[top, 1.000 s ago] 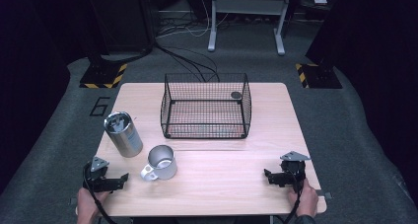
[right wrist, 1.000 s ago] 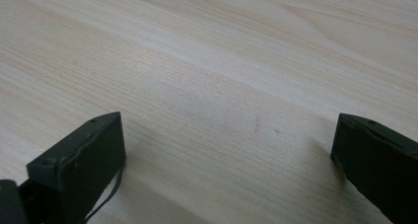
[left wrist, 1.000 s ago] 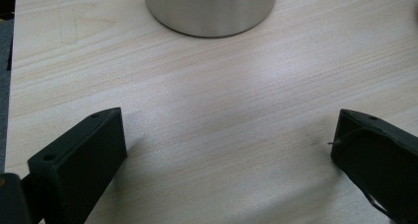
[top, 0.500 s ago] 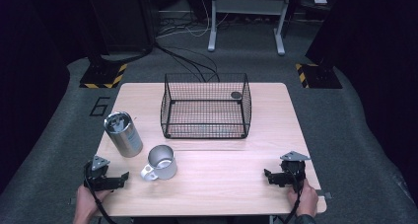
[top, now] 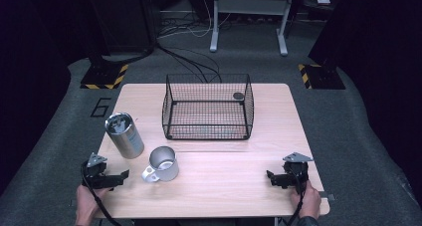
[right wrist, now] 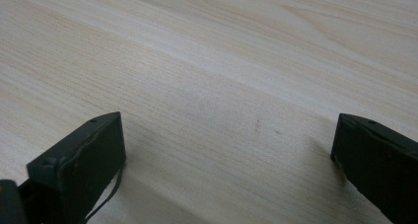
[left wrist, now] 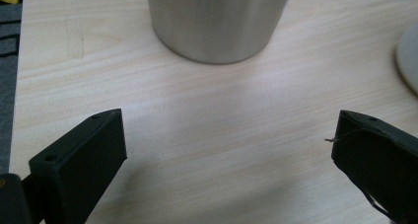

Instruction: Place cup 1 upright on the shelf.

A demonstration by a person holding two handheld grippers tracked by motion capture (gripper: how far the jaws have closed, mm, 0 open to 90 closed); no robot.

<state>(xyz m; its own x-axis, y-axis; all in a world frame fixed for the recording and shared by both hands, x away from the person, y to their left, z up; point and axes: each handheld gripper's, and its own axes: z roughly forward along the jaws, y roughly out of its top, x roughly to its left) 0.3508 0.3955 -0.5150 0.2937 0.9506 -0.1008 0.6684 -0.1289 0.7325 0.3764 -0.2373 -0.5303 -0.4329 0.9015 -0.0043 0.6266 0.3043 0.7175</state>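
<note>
left claw point(top: 122, 176) resting on counter point(top: 224, 186), jaws wide apart, holding nothing. tumbler point(left wrist: 217, 21) upright straight ahead of it, mug point(top: 163, 164) just off to its side. right claw point(top: 271, 178) likewise agape, empty, well apart from both.

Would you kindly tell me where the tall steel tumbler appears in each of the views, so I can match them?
High view: the tall cylindrical steel tumbler stands upright at the table's left, behind the left gripper.
Left gripper view: its lower body is at top centre, ahead of the open fingers.
Right gripper view: not in it.
Shared landmark: the light wooden tabletop, beneath the fingers in both gripper views.
</note>
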